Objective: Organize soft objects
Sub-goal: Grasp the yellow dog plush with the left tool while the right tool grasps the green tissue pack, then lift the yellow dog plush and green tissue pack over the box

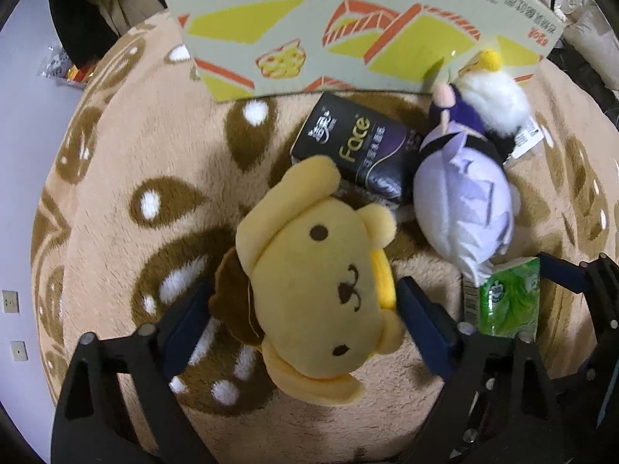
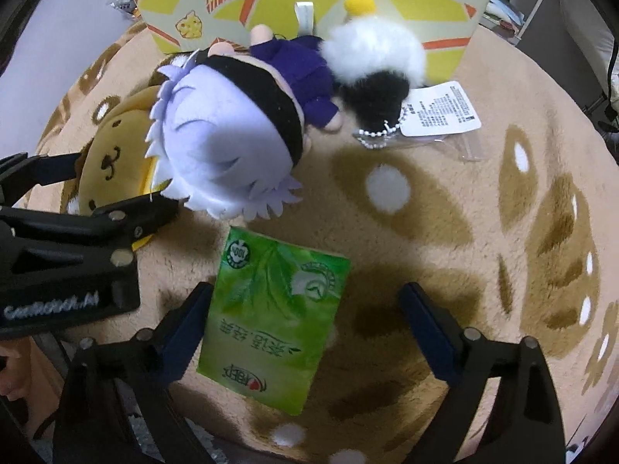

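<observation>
A black tissue pack (image 1: pixel 358 150) reads "Face"; the printed cardboard box (image 1: pixel 348 31) behind it is cut off at the top. On the shaggy tan rug (image 1: pixel 127 143), the yellow dog plush (image 1: pixel 313 290) lies between the left gripper (image 1: pixel 305 317) pads, which flank its head; contact cannot be confirmed. The right gripper (image 2: pixel 305 332) stands open over the glossy green tissue pack (image 2: pixel 271 321), the left pad just beside it. The lilac-haired doll (image 2: pixel 228 143) and a fluffy white-and-black charm (image 2: pixel 375 62) with a printed tag, too small to read, lie near the box.
</observation>
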### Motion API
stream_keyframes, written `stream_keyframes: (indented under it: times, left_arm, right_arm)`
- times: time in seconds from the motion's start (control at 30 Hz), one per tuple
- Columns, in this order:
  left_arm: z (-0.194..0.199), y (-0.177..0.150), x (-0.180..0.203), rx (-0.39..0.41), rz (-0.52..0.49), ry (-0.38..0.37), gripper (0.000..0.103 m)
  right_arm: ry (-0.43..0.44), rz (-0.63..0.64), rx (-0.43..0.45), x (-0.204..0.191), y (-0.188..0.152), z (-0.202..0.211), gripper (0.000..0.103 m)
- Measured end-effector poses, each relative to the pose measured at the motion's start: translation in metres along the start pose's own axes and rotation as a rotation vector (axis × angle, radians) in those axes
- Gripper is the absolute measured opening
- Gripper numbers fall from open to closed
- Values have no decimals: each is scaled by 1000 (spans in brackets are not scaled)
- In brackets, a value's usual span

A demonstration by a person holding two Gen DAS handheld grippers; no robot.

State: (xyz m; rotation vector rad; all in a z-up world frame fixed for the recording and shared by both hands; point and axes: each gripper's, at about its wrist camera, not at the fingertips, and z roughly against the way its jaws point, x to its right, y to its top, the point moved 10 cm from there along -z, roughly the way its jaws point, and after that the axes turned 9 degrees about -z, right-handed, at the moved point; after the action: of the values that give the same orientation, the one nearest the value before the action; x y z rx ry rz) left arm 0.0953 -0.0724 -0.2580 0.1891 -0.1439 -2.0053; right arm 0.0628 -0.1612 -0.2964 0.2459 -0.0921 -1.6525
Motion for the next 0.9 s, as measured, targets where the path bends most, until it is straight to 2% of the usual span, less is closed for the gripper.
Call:
stream_keyframes:
  times: [0.23,0.37,0.43,0.47,0.6,0.73,0.9]
  left_arm:
    - [0,-3,-1,5,35,-46,79]
    - [1,-7,-1,2,28,-39,77]
    - [0,-7,-2,3,28,-38,77]
    - [0,-7,-2,3,27,-38,77]
    - [0,-6,-4,11,36,-42,74]
    - [2,-7,-16,29,77,-21,71]
    - [6,-8,-21,45,109,-35,68]
  right_arm:
    - [-19,1,4,11,-6,5,87]
    - [-23,5,8,16,-8,9,79]
    - [-18,0,4,16,-9,11,64]
    - [-23,-1,3,16,-10,12,60]
    - [-37,2,5,20,-15,19,59]
    - [-14,-9,19,19,-17,25,58]
    - [-5,-27,34,26,-12,31,58]
